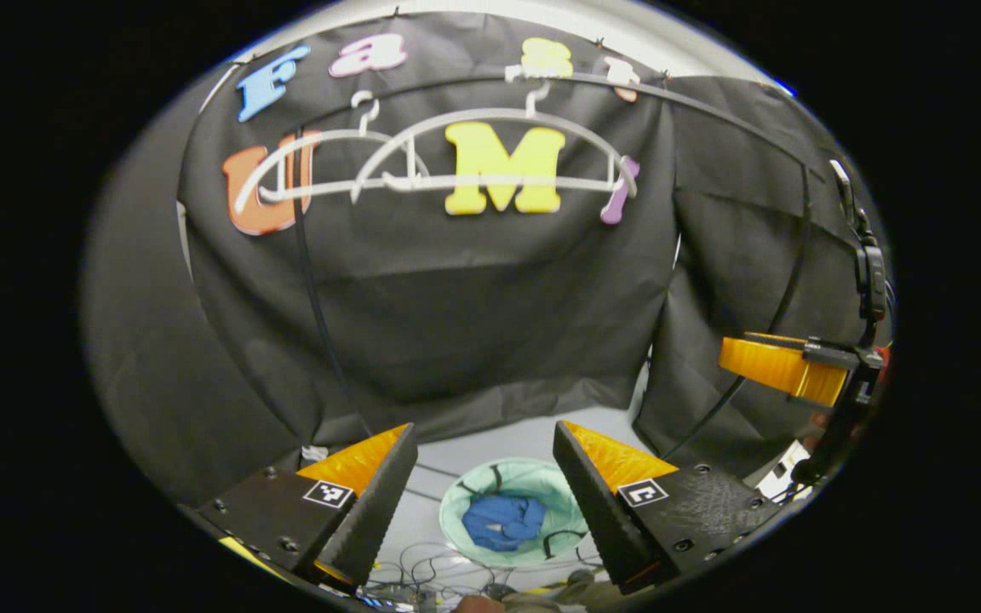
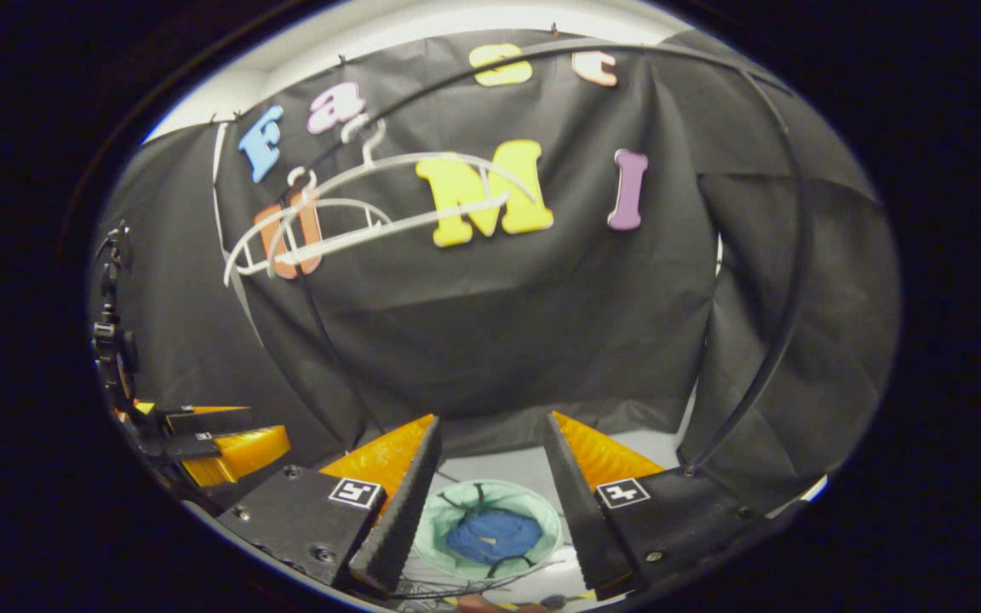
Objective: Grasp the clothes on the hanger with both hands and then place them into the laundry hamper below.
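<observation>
We see the left gripper (image 1: 484,443) in the left gripper view with its fingers spread wide and nothing between them. Between the fingers, down on the floor, sits the laundry hamper (image 1: 465,498), pale green and round, and the blue clothes (image 1: 503,521) lie bunched inside it. Two white hangers (image 1: 456,162) hang bare on the black rail (image 1: 712,115) against the black cloth wall. The right gripper (image 1: 784,364) shows at the right edge of this view; we cannot tell its state from there.

In the right gripper view the right gripper (image 2: 490,434) is also wide open and holds nothing. The hamper (image 2: 435,519) with the blue clothes (image 2: 490,536) sits below, between its fingers. The hangers (image 2: 346,213) hang bare up left. The left gripper (image 2: 218,438) shows at the lower left edge.
</observation>
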Demonstrator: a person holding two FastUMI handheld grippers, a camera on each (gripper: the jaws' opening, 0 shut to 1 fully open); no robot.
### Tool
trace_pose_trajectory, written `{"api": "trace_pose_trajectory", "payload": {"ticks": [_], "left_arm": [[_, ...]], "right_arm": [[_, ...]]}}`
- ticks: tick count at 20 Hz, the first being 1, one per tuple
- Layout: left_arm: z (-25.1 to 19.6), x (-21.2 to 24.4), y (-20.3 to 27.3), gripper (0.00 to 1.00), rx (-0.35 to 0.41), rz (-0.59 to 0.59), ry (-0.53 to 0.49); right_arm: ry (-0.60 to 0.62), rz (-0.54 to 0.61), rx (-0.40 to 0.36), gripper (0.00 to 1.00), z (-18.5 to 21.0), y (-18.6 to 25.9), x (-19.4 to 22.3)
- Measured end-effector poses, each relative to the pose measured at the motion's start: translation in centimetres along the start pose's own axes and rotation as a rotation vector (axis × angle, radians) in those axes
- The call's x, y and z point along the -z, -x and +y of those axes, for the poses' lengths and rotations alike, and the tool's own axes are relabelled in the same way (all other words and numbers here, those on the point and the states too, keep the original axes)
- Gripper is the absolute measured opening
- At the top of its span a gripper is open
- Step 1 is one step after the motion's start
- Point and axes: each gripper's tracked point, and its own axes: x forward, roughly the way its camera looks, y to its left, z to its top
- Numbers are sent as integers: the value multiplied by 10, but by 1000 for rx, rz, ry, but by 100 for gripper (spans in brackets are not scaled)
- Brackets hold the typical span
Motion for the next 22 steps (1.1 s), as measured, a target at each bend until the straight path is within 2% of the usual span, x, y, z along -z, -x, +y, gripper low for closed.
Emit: {"api": "trace_pose_trajectory", "payload": {"ticks": [1,4,7,9,10,16,20,22], "left_arm": [[1,-15,15,100,-4,-54,4],[-6,-46,67,97,-48,-191,-4],[-19,-66,112,97,-97,-281,-4],[-28,-73,147,96,-141,-330,-10],[-31,-75,166,100,-161,-360,-25],[-53,-80,247,92,-240,-466,-36],[-72,-92,296,100,-270,-541,-81],[-79,-103,319,100,-279,-587,-91]], "right_arm": [[8,-48,-7,78,1,14,-15],[60,-150,-15,81,0,60,-50],[99,-217,-46,99,-3,107,-69],[106,-254,-61,99,-8,136,-78],[110,-273,-66,99,-13,151,-83],[119,-341,-84,99,-52,230,-95],[115,-415,-98,99,-72,275,-117],[104,-455,-105,99,-75,292,-125]]}}
